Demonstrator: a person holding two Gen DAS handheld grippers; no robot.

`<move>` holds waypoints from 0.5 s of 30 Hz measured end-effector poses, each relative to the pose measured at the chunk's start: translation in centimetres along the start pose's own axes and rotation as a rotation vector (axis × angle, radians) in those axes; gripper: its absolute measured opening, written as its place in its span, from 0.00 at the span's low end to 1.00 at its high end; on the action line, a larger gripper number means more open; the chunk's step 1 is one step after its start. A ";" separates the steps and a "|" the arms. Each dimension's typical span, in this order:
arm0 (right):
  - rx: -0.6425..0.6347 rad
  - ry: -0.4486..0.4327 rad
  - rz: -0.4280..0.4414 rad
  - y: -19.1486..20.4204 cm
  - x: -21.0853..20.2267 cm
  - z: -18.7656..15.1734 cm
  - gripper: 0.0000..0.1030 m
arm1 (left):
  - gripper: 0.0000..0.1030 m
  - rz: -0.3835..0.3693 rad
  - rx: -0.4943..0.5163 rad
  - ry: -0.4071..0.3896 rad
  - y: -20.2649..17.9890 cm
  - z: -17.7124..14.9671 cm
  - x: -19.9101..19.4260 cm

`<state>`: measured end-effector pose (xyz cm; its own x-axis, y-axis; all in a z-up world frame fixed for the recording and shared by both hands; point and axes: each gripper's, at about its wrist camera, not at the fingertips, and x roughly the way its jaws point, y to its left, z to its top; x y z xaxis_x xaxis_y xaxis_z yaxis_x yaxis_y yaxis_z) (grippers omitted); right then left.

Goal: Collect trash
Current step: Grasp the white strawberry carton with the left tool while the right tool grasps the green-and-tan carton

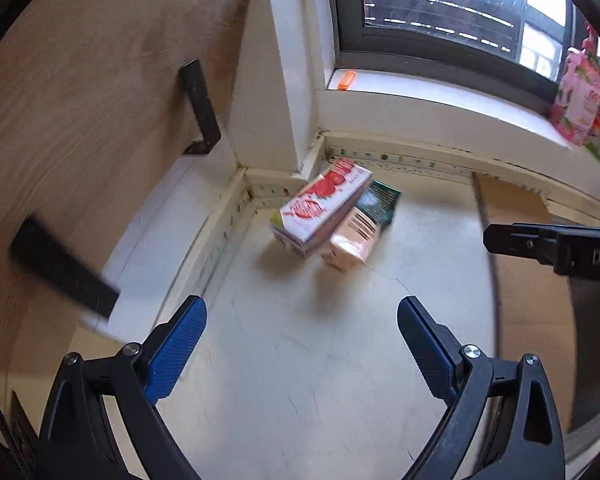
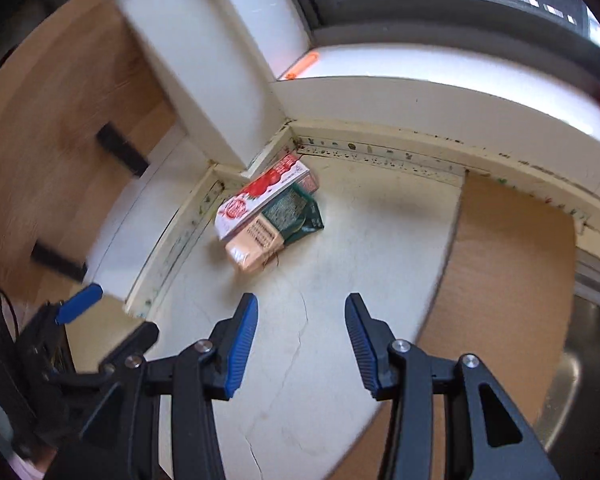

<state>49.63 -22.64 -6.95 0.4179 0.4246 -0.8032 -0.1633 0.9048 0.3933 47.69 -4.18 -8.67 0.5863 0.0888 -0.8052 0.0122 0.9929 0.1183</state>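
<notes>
A small pile of trash lies in the far corner of the white counter (image 1: 300,360): a red-and-white strawberry carton (image 1: 320,204) lies across a peach carton (image 1: 352,240) and a dark green packet (image 1: 380,200). The pile also shows in the right wrist view: the strawberry carton (image 2: 260,200), peach carton (image 2: 256,244), green packet (image 2: 296,212). My left gripper (image 1: 302,312) is open and empty, short of the pile. My right gripper (image 2: 301,308) is open and empty, also short of it. The right gripper's tip (image 1: 512,240) shows at the right of the left wrist view.
A wooden panel (image 1: 80,120) with black brackets stands on the left. A window sill (image 1: 420,92) holds an orange item (image 1: 346,80) and a pink packet (image 1: 576,100). A brown board (image 2: 500,280) and a metal sink (image 2: 580,360) lie to the right.
</notes>
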 end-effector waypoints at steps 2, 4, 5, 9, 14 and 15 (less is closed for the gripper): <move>0.054 0.018 0.037 -0.4 1.7 1.4 0.45 | 0.89 0.041 0.018 -0.011 0.0 1.0 1.4; 0.118 0.039 0.079 -0.7 4.1 3.0 0.49 | 0.81 0.071 0.036 -0.001 0.0 1.7 3.0; 0.132 0.043 0.092 -0.8 4.7 3.4 0.51 | 0.78 0.077 0.040 0.008 0.1 2.0 3.7; 0.218 0.099 0.129 -0.8 9.1 5.1 0.52 | 0.77 0.093 0.042 0.018 0.6 2.6 5.4; 0.283 0.157 0.117 -0.5 13.0 5.9 0.52 | 0.77 0.112 0.048 0.019 0.9 3.1 6.6; 0.297 0.165 0.125 -0.5 13.5 5.9 0.52 | 0.77 0.114 0.049 0.019 1.1 3.2 6.9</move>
<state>60.65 -17.55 -15.30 0.2576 0.5529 -0.7924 0.0730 0.8066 0.5865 54.30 -2.77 -12.24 0.5703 0.2027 -0.7961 -0.0141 0.9714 0.2372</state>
